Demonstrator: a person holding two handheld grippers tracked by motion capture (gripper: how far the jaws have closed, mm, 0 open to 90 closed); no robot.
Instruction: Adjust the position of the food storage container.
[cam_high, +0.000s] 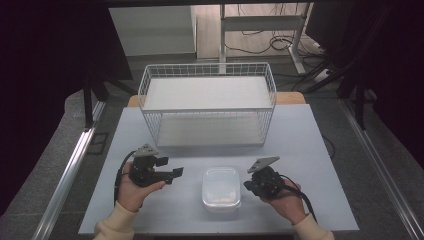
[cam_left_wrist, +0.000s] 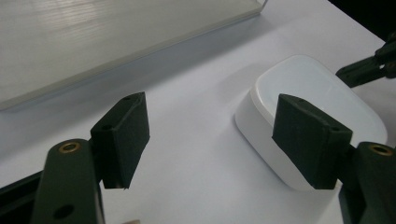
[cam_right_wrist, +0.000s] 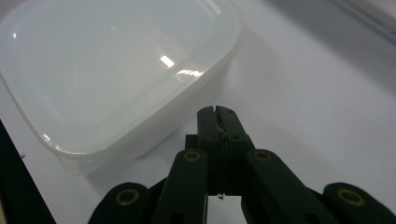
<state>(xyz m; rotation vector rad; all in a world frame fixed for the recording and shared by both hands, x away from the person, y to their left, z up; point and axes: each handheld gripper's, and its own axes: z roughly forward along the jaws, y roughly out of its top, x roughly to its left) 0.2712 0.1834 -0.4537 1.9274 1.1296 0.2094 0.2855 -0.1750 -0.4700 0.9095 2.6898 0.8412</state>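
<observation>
A white translucent lidded container (cam_high: 220, 188) sits on the table near the front middle. My left gripper (cam_high: 170, 167) is a little to its left, held in a hand and pointing at it, jaws open and empty. In the left gripper view the container (cam_left_wrist: 308, 88) lies beyond and partly behind the right-hand pad (cam_left_wrist: 308, 135), with bare table between the pads of the left gripper (cam_left_wrist: 211, 112). My right gripper (cam_high: 246, 185) is just right of the container, jaws shut on nothing. In the right gripper view its tip (cam_right_wrist: 217, 112) stops just short of the container's (cam_right_wrist: 107, 60) side wall.
A white wire rack (cam_high: 207, 102) with two shelves stands behind the container at the table's middle back; its lower shelf (cam_left_wrist: 93, 37) is close ahead of the left gripper. The pale tabletop (cam_high: 300, 150) has free room on both sides. The right gripper's tip (cam_left_wrist: 364, 70) appears past the container.
</observation>
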